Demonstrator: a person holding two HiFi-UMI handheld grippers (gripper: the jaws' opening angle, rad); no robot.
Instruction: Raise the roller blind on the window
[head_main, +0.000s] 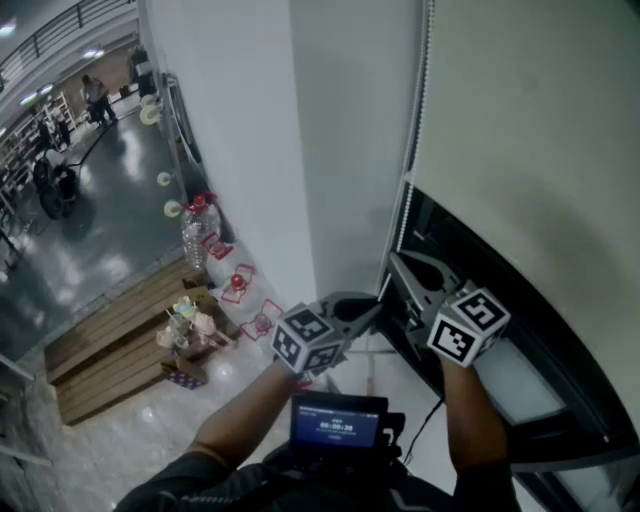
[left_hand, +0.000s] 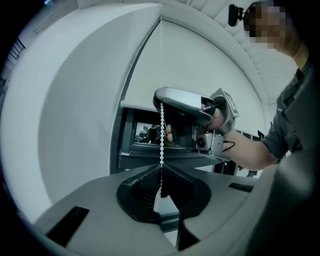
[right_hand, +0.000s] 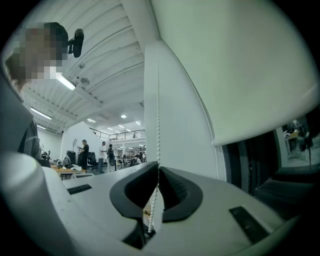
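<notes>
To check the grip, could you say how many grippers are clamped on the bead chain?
2: the left gripper and the right gripper, side by side at the window, both shut on the bead chain.

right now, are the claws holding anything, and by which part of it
Both hold the bead chain. The left claw and the right claw each pinch a strand between their tips, partway along its length.

roller blind (head_main: 530, 120) over window (head_main: 540, 300), right side | bead chain (left_hand: 161, 135) down its left edge | left gripper (head_main: 381, 302) just left of right gripper (head_main: 393, 259), chain in both jaws | bottle (head_main: 197, 235) by pallet (head_main: 110, 340), far left
</notes>
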